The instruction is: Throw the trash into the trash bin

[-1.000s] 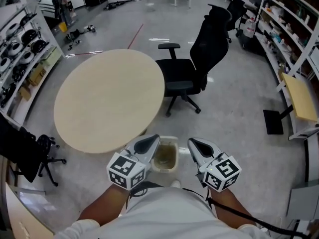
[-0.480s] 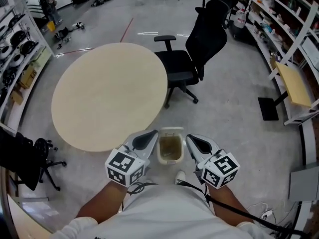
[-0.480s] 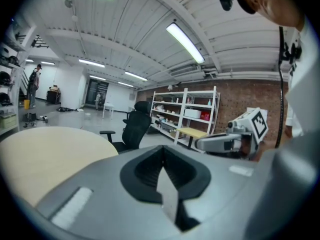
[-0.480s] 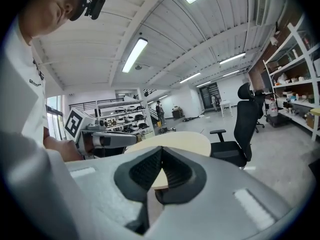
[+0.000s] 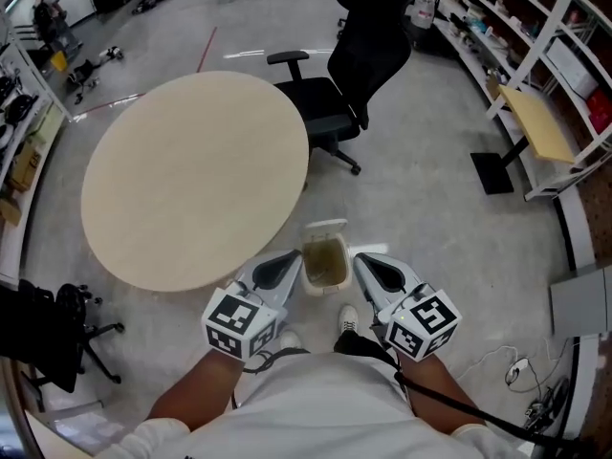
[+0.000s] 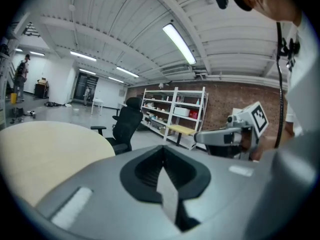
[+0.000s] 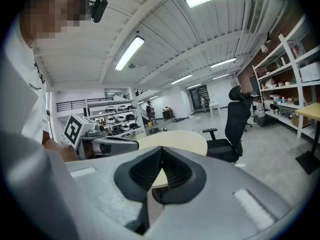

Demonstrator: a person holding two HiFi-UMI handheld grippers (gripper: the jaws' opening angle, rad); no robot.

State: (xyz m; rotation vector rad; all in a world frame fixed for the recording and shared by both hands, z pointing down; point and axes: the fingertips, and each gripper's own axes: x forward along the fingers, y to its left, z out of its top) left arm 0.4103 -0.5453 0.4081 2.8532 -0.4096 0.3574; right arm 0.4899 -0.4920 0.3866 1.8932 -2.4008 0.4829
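Left gripper (image 5: 290,260) and right gripper (image 5: 364,262) are both clenched on nothing; stepping forward, a foot (image 5: 348,319) could kick over the near trash bin (image 5: 325,229) between them.

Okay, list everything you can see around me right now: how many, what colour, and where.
round table: one, beige, ahead on the left
office chair: one, black, at the table's far right edge
trash bin: one, off-white, on the floor by the table's near edge, just past the gripper tips
shelving: white, along the right side, loaded with small items
wooden board: one, light wood, on a white frame at right
swivel chair: one, black, low left edge
cables: on the floor, lower right
bystander: one, far top left
left gripper: grey, shut, empty
right gripper: grey, shut, empty
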